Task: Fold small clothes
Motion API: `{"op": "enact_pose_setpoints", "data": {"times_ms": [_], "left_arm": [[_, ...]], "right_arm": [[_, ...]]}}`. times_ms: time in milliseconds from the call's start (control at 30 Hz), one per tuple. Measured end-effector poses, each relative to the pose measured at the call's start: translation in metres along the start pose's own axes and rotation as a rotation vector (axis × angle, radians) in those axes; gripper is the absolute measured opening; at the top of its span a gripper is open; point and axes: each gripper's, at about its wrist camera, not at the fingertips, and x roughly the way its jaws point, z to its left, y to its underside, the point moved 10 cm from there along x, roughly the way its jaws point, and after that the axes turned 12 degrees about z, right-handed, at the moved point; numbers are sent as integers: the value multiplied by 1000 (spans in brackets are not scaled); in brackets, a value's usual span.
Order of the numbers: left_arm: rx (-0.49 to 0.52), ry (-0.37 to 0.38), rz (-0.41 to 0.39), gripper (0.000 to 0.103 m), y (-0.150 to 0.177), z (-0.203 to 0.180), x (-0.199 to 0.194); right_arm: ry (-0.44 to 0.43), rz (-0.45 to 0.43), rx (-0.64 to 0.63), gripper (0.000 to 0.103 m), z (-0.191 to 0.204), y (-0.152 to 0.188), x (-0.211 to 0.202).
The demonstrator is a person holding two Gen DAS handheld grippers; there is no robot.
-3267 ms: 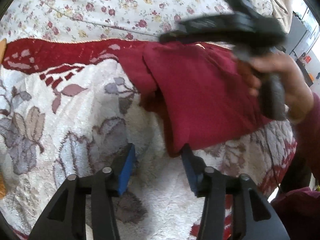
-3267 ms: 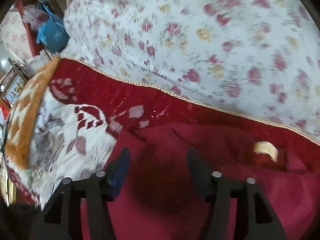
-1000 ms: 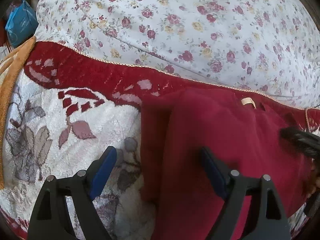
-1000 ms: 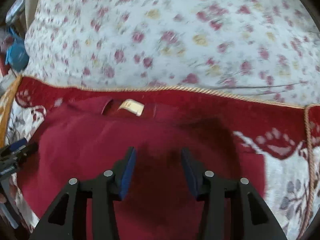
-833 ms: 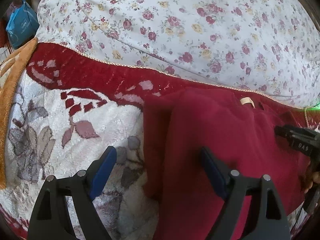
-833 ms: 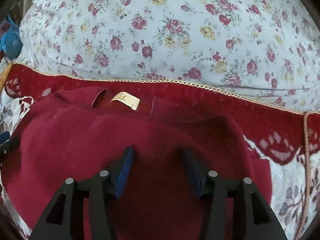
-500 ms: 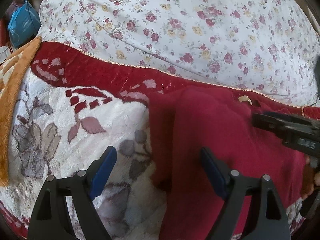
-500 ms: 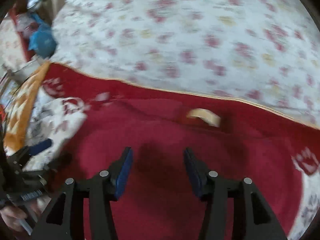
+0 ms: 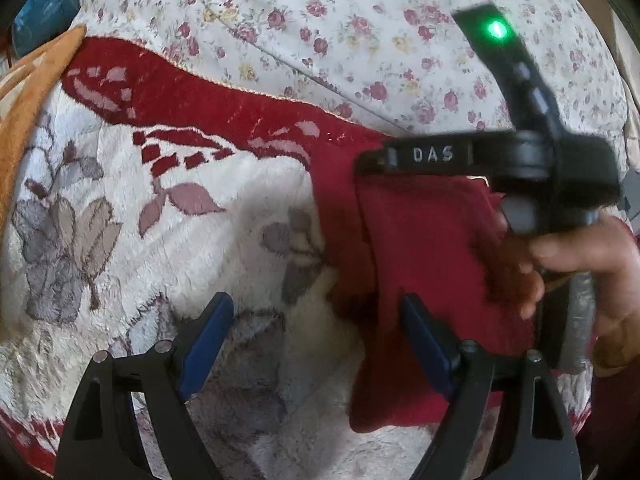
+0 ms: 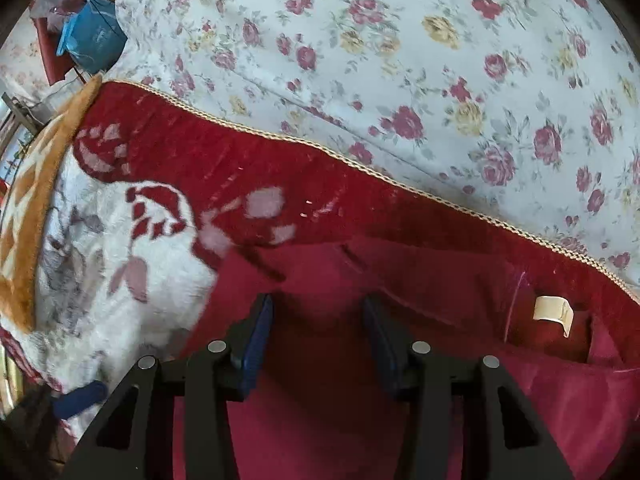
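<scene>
My left gripper [image 9: 316, 340] has its blue-padded fingers [image 9: 206, 340] spread wide apart, holding nothing; one finger hangs over the pale blanket [image 9: 160, 248], the other over the edge of the red garment [image 9: 432, 248]. My right gripper [image 10: 318, 334] also has its fingers [image 10: 256, 340] apart, less widely, with nothing between them, poised over the garment's [image 10: 320, 420] red cloth.

The garment lies on the blanket, partly folded, with one layer lapped over another along its left side. Its cream label [image 10: 554, 312] shows at the neck, to the right of my right fingers. From the left wrist view, the right gripper's black body [image 9: 520, 160], marked "DAS" and lit by a green light, sits above the garment's top edge, gripped by my right hand [image 9: 580, 264].

The blanket has a dark red border [image 10: 240, 168] with gold cord trim. Beyond it lies a flowered sheet [image 10: 400, 60]. A blue bag [image 10: 92, 36] sits at the far left.
</scene>
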Motion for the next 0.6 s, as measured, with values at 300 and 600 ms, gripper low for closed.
{"op": "enact_pose_setpoints", "data": {"times_ms": [300, 600], "left_arm": [[-9, -6, 6, 84, 0, -1, 4], [16, 15, -2, 84, -6, -24, 13]], "right_arm": [[231, 33, -128, 92, 31, 8, 30], [-57, -57, -6, 20, -2, 23, -32]]}}
